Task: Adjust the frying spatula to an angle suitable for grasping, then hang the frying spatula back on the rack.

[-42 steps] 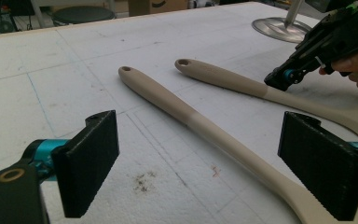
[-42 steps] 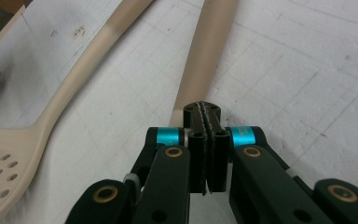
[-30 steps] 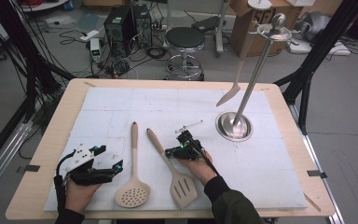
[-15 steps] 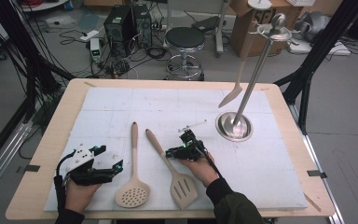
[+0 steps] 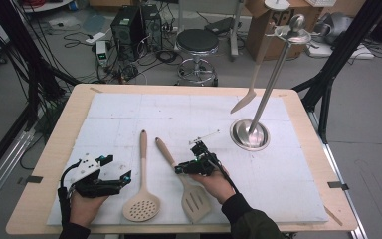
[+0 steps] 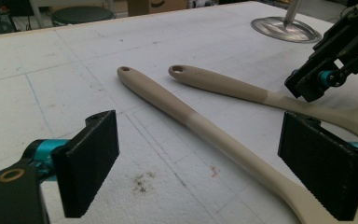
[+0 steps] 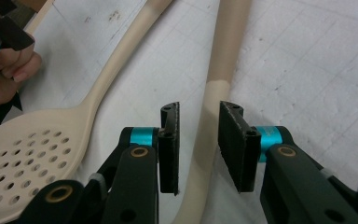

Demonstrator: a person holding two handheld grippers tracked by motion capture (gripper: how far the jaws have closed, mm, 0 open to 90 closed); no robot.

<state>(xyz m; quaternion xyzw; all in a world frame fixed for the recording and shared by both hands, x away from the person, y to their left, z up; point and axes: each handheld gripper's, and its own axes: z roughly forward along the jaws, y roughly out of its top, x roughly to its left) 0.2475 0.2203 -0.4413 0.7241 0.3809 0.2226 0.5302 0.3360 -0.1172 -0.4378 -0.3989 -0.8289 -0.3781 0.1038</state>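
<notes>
Right claw (image 7: 199, 149), jaws parted, straddles the beige slotted wooden spatula (image 7: 214, 93) handle without clamping; left claw (image 6: 214, 172) rests released, near left on the white foam-covered tabletop (image 5: 129, 109).

Slotted spatula (image 7: 213, 60) blade out of frame

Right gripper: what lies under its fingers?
Between the right gripper's open fingers runs the slotted turner's handle, lying on the white foam mat. The gripper body hides where the handle meets the blade.
</notes>
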